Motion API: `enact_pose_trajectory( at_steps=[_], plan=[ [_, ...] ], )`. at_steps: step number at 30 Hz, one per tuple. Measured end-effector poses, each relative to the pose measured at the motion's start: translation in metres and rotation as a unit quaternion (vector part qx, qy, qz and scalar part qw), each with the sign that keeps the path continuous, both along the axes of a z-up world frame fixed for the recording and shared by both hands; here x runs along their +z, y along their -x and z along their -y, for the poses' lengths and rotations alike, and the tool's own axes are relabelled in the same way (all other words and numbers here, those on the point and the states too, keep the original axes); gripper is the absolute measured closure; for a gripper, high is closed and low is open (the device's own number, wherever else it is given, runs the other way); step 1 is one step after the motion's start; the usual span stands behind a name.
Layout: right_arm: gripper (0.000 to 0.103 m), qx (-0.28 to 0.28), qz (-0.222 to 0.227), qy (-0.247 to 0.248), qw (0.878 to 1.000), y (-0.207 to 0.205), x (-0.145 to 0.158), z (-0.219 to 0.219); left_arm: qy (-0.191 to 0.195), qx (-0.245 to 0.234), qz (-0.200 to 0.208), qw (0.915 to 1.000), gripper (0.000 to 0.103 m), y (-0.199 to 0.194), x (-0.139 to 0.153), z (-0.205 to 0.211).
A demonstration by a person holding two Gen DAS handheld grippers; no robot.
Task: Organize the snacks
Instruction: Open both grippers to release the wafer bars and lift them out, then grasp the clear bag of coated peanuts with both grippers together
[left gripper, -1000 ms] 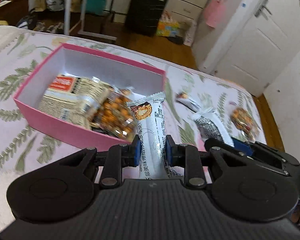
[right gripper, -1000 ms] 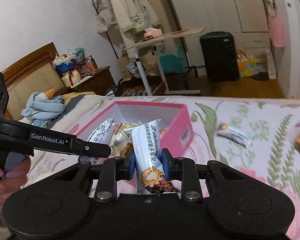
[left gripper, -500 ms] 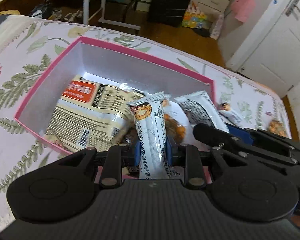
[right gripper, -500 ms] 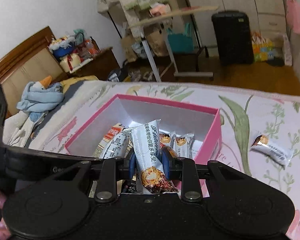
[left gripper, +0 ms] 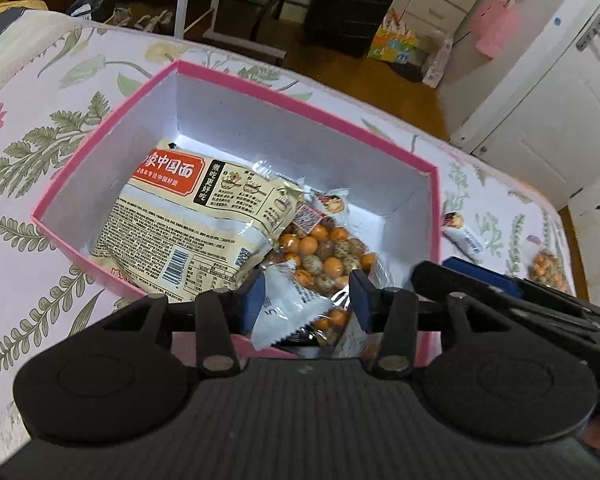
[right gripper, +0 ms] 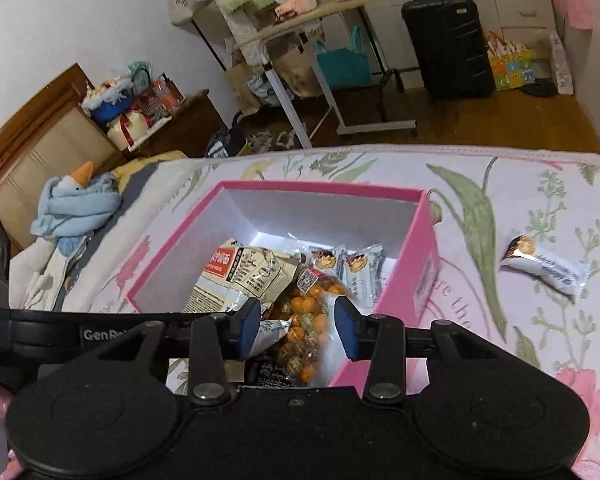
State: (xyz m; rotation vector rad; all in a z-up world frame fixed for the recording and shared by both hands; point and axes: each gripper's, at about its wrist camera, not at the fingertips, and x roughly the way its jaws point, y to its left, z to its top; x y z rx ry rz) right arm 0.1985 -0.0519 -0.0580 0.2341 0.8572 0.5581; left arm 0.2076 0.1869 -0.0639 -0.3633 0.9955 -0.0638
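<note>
A pink box [left gripper: 300, 96] [right gripper: 320, 190] with a white inside stands on the flowered bedspread. It holds a cream noodle packet [left gripper: 180, 216] [right gripper: 244, 272], a clear bag of orange and green nuts [left gripper: 324, 256] [right gripper: 304, 320] and white snack bars [right gripper: 360, 268]. My left gripper [left gripper: 306, 304] hangs over the box's near wall, its jaws opening. A white snack bar [left gripper: 288, 304] lies tilted and loose between them. My right gripper [right gripper: 296, 328] is beside it over the box, jaws also opening. A white wrapper end [right gripper: 268, 330] lies by its left pad, not pressed.
On the bedspread right of the box lie a white snack bar [left gripper: 462, 236] [right gripper: 544, 266] and a small bag of nuts [left gripper: 548, 272]. A blue cloth heap [right gripper: 72, 208] sits by the headboard. Beyond the bed edge stand a black suitcase [right gripper: 446, 46] and a rolling table [right gripper: 324, 16].
Both grippers moved over the pink box with a white snack bar pinched upright in each. Both jaws have now parted and the bars have dropped loose into the box.
</note>
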Motion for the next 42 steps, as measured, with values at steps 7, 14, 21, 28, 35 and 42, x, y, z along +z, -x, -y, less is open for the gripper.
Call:
enact_pose_trajectory(
  at_steps=[7,14,21,28,35,42],
  plan=[
    [0.055,-0.02,0.018,0.005,1.0,0.03,0.029,0.044,-0.002,-0.011,0.013,0.9998,0.057,0.029,0.021,0.006],
    [0.053,-0.045,0.03,0.026,0.998,0.061,0.049,0.091,-0.007,-0.053,0.022,0.9983,0.057,0.051,0.046,0.032],
    [0.052,-0.065,0.04,0.055,0.996,0.09,0.055,0.138,-0.001,-0.122,0.045,0.9915,0.057,0.061,0.074,0.082],
    [0.052,-0.1,0.036,0.082,0.991,0.104,0.043,0.19,0.015,-0.181,0.049,0.9821,0.057,0.057,0.08,0.135],
    [0.047,-0.118,0.055,0.085,0.988,0.098,0.03,0.233,0.016,-0.226,0.055,0.9724,0.057,0.042,0.067,0.191],
    [0.037,-0.087,0.052,0.175,0.979,0.059,0.015,0.263,0.035,-0.239,0.062,0.9683,0.057,0.014,0.039,0.247]
  ],
)
